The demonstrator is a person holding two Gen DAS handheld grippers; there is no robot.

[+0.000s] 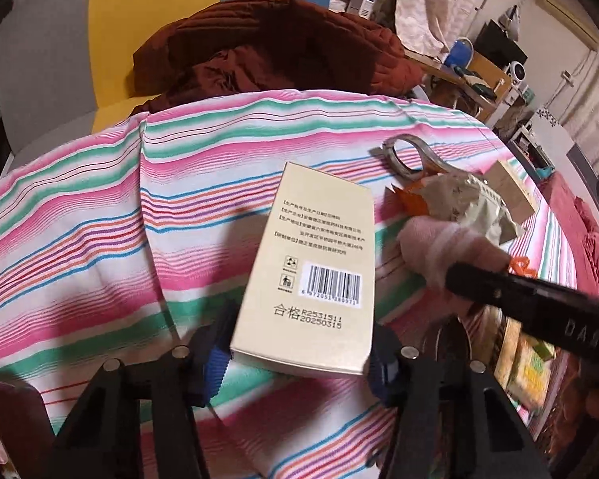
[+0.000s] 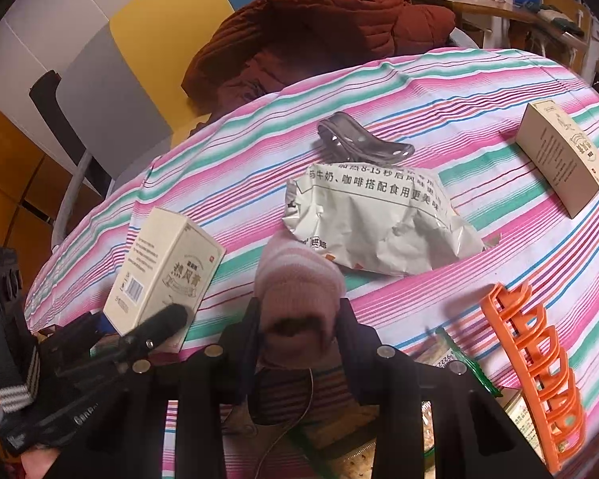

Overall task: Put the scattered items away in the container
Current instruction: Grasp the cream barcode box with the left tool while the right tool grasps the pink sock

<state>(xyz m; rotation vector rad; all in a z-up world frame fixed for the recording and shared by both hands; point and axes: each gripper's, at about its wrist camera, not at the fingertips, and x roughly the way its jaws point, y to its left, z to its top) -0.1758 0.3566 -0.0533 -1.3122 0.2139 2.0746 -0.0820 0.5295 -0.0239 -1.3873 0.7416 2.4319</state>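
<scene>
Both claws were loaded. The left gripper (image 1: 299,363) had its blue pads clamped on the near end of the cream box (image 1: 303,271), and in the right wrist view that box stood tilted up off the striped sheet (image 1: 100,207), so it looked lifted rather than lying. The right gripper (image 2: 301,319) was clenched on a pink knitted piece (image 2: 299,279), a sock or small hat, hard to tell which, hanging over the near edge of the bed.

And the container? The orange basket (image 2: 531,359) sat just beside the right claw, low at the frame's edge, with a few flat packets (image 2: 459,363) already lying inside. So some of the job appeared done.

Plenty was left, though. A crumpled snack bag (image 2: 375,223) lay in the middle of the sheet, a grey strap-like clip (image 2: 359,145) just behind it, touching or nearly so, and a second cream box (image 2: 559,159) well apart on the far right. Judged roughly, the tidy-up was near halfway: two items in the claws awaiting the drop, three more to fetch. The brown jacket (image 2: 319,40) behind seemed no part of it.
</scene>
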